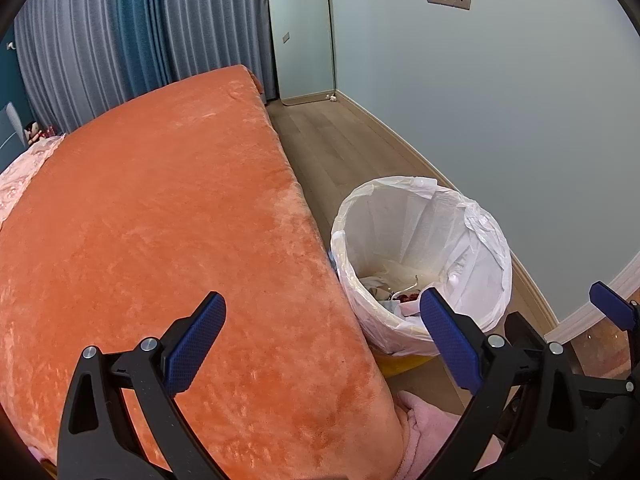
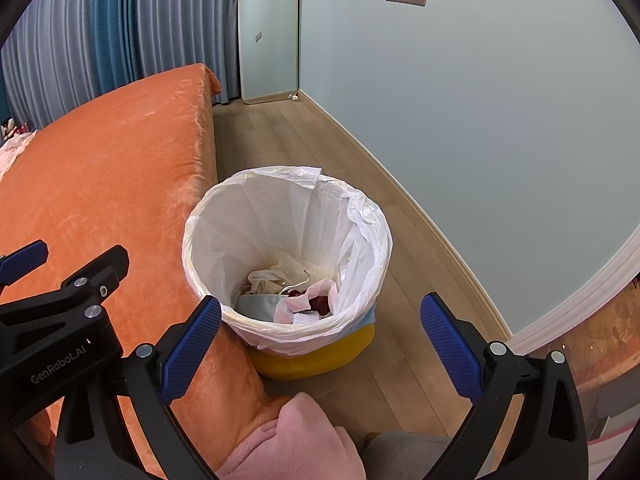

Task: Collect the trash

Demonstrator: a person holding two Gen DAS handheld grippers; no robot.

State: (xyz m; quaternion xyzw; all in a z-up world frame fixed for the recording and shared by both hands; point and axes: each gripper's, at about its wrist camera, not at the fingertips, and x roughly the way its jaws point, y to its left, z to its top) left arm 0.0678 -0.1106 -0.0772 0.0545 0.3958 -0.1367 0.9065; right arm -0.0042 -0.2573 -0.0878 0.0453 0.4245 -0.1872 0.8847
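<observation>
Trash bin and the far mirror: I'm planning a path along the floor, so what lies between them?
In the right wrist view, only bare wood floor lies between the trash bin and the mirror.

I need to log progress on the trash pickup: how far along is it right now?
Done: the trash bin beside the bed already holds crumpled paper and wrappers. In hand: nothing; the left gripper and right gripper are both open and empty. Left: no loose trash shows on the orange cover or the floor in either view, so collecting looks nearly or fully finished.
</observation>
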